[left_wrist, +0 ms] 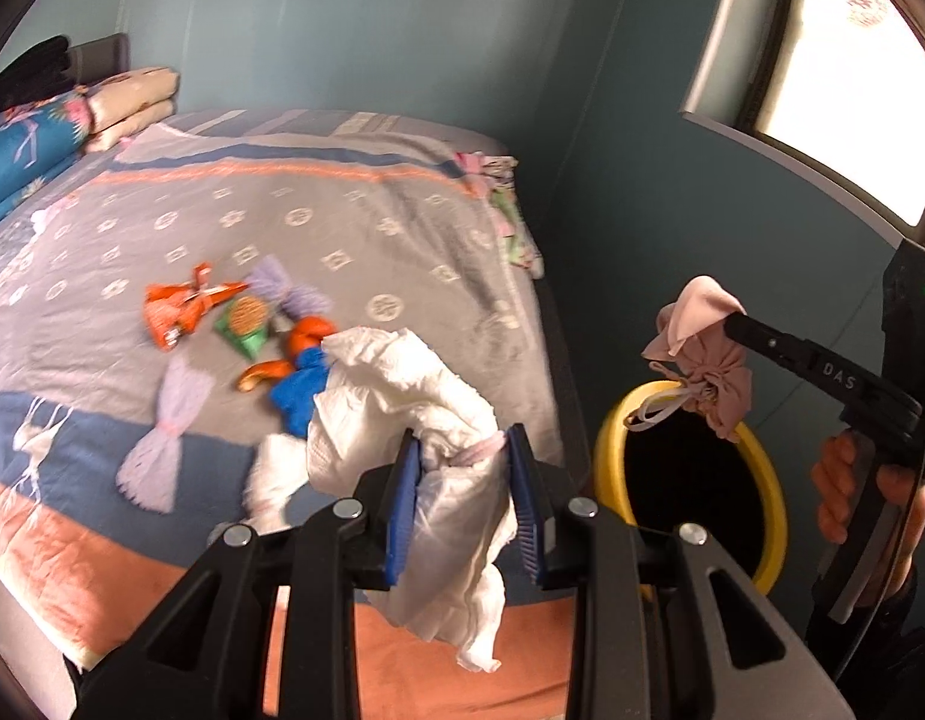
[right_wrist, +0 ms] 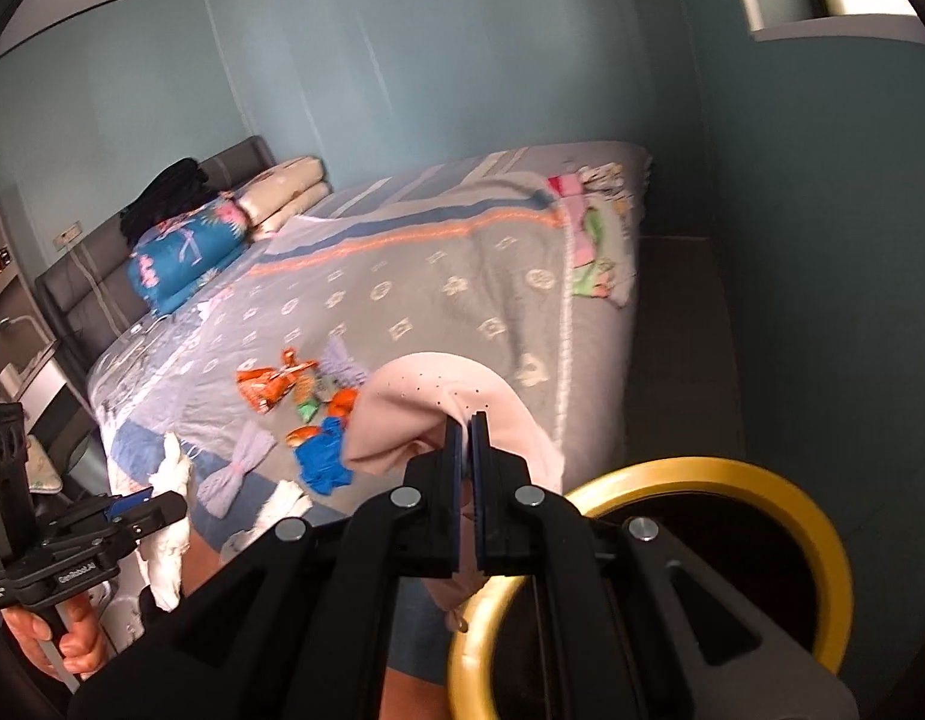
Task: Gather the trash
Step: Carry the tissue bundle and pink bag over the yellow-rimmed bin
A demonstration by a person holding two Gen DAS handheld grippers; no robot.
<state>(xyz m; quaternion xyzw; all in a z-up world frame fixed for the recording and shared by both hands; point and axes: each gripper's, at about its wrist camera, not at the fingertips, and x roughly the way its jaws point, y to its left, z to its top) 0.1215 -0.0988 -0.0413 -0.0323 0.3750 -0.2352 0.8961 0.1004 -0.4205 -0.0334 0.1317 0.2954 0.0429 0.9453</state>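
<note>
So the left tongs (left_wrist: 462, 450) were clamped on a crumpled white tissue (left_wrist: 402, 396), which hung down between the blue pads (left_wrist: 402, 504) over the near edge of the bed (left_wrist: 342, 210). The right tongs (right_wrist: 467, 420) were squeezed together on a pink cloth bundle (right_wrist: 420, 408), and from the left wrist view you could see that bundle (left_wrist: 702, 354) dangling right above the yellow bin (left_wrist: 768, 480), with a white string loop hanging off it at the rim. The bin stood on the floor just beside the bed, its inside dark. Plenty of trash was still on the blanket: an orange wrapper (left_wrist: 180, 312), a green packet (left_wrist: 243, 324), a blue scrap (left_wrist: 297, 396), two lilac bows (left_wrist: 162, 450) and another white tissue (left_wrist: 270, 480) near the edge. A hand (left_wrist: 852, 492) gripped the right tool's handle at the right side of that view. Folded pillows (left_wrist: 132, 102) sat up by the headboard.
</note>
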